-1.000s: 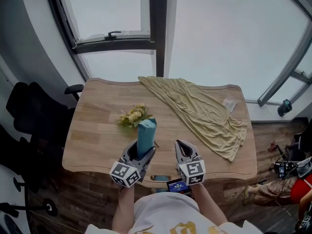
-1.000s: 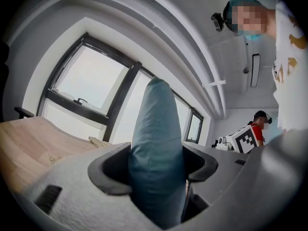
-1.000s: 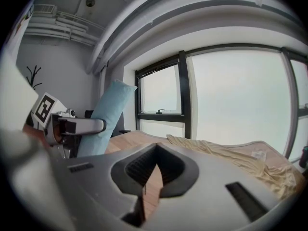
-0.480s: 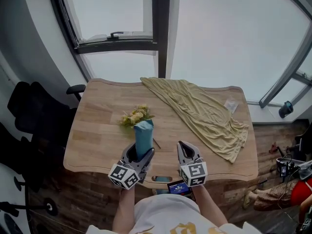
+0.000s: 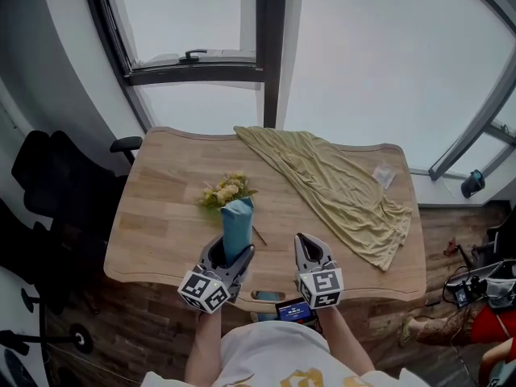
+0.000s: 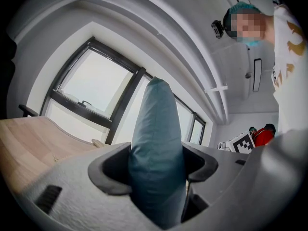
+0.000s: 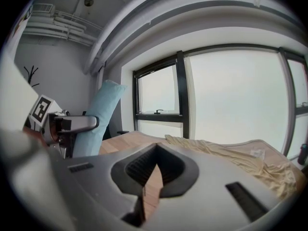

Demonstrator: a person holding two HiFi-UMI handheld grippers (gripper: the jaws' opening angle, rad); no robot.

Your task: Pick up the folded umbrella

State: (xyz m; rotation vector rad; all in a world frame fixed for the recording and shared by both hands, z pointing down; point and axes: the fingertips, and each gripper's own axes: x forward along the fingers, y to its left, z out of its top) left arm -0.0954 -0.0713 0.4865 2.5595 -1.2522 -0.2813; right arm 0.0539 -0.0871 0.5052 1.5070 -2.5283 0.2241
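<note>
Head view: the left gripper (image 5: 229, 255) holds the teal umbrella (image 5: 237, 226) upright over the counter's (image 5: 157, 216) near edge, just in front of the flowers (image 5: 224, 190). The right gripper (image 5: 307, 247) hangs beside it. A cloth (image 5: 343, 185) lies to the right.

Left gripper view: the jaws press on the umbrella from both sides.

Right gripper view: the jaws are all but together, with nothing between them. The umbrella stands at the left.

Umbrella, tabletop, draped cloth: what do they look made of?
Umbrella: teal fabric sleeve, probably synthetic; matte, soft creases.
Tabletop: light wood or wood-look laminate; plank seams and grain show.
Draped cloth: thin yellowish textile, fine folds; fibre can't be told.
</note>
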